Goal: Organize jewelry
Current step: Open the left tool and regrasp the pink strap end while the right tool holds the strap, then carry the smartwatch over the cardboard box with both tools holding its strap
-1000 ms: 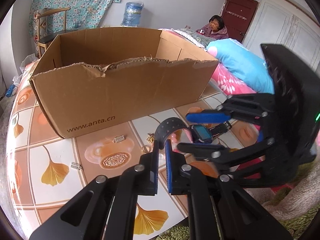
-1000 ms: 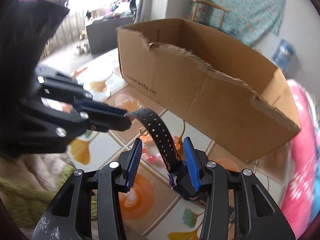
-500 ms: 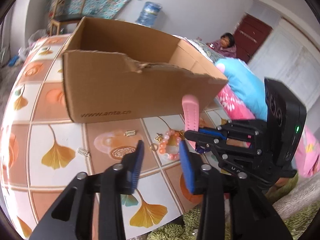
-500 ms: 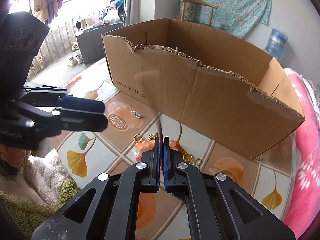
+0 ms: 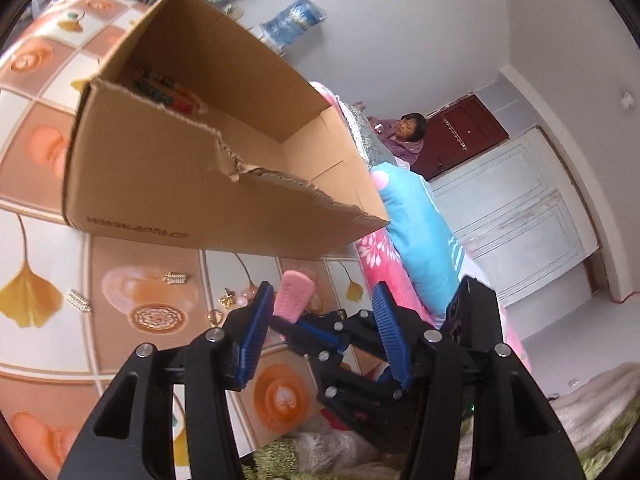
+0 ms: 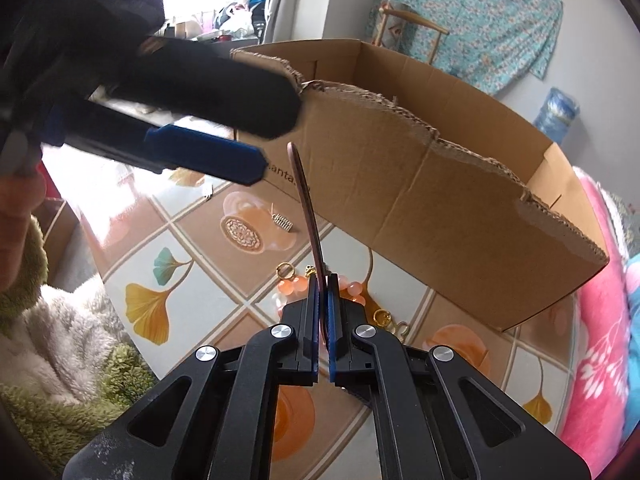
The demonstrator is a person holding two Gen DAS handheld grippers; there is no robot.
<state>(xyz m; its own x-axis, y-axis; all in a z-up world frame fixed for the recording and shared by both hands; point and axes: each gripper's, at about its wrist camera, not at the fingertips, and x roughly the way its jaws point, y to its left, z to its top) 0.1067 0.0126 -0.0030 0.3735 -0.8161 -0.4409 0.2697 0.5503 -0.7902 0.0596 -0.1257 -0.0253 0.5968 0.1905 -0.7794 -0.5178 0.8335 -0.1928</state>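
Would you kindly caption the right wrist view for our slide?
Right gripper shut on an upright pink strap before the cardboard box, left gripper opening nearby.

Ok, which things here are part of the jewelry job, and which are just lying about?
Job:
- pink strap, clamped in the right tongs
- left tongs, opening, empty
- cardboard box
- bead bracelet
- gold rings
- metal clips

Lying about:
- water jug
- blue pillow
- chair

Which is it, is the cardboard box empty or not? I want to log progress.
Not empty. The left wrist view shows colourful items lying on the floor of the cardboard box, near its far wall. What they are is too blurred to tell.
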